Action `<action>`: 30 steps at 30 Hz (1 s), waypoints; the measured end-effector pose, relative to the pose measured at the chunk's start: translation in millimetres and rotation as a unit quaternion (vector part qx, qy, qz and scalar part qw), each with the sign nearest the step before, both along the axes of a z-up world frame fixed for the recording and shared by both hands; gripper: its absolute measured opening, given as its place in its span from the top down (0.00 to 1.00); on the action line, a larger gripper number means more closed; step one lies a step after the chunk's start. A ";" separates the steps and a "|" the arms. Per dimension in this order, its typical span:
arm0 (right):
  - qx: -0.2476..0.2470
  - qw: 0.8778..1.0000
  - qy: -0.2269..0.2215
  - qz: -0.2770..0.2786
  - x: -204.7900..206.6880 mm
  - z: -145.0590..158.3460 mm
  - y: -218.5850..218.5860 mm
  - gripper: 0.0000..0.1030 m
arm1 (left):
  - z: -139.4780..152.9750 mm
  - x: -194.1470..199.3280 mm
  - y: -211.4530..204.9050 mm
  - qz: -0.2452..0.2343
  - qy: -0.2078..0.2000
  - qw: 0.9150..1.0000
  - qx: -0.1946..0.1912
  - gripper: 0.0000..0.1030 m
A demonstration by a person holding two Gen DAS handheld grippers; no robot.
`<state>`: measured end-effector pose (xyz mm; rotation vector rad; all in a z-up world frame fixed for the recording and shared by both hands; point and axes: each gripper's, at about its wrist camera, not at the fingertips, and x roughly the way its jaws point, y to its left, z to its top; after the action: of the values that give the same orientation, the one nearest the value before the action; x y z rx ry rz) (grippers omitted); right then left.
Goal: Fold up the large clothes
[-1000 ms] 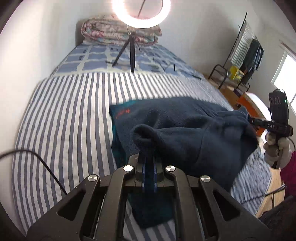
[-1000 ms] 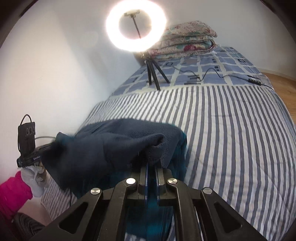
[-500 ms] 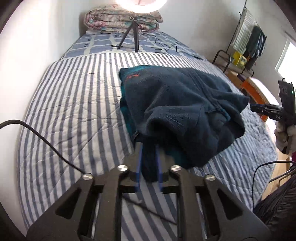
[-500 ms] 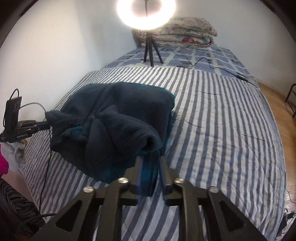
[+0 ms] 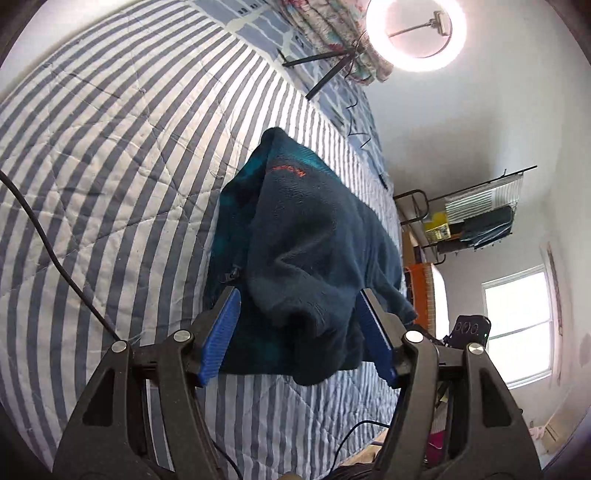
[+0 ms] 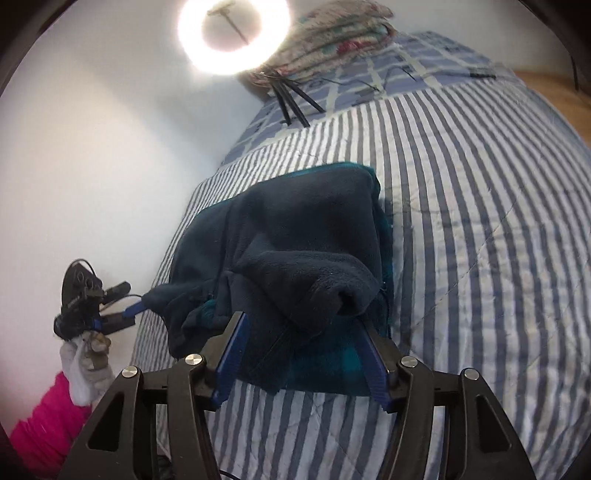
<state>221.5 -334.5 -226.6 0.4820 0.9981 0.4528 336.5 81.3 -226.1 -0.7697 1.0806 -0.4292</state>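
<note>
Both our grippers, left gripper (image 5: 297,334) and right gripper (image 6: 301,356), are opening, releasing the fleece (image 5: 314,236) ahead; it looks soft, bulky, floppy, so we regrip at thick hem corners.

White walls, bed w/ striped quilt (image 5: 110,155). A ring light (image 5: 417,33) stands at far end near folded blanket (image 6: 332,33). Window (image 5: 517,325) and clothes rack (image 5: 480,218) on one side.

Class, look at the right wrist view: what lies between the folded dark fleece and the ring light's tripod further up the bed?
Only bare striped bedcover separates the fleece from the tripod; the right wrist view shows that stretch.
</note>
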 end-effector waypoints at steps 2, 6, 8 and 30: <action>0.011 1.000 0.010 -0.007 4.1 -9.5 1.4 0.40 | -8.7 5.8 -1.9 0.003 0.015 1.000 -0.015 0.36; 0.032 0.999 0.025 -0.015 12.7 -23.6 6.4 0.42 | -24.4 15.5 -4.8 0.014 0.036 0.999 -0.029 0.40; 0.036 0.999 0.027 -0.010 15.2 -26.7 13.0 0.45 | -28.2 18.7 -7.3 0.018 0.041 0.999 -0.017 0.55; -0.048 0.995 0.064 0.064 -27.0 -37.9 36.1 0.92 | -46.8 -14.0 -41.2 -0.048 0.005 0.986 0.160 0.93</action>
<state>194.5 -298.4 -264.5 0.3662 1.1733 0.4905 322.5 40.1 -272.9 -0.4381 1.1641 -0.3222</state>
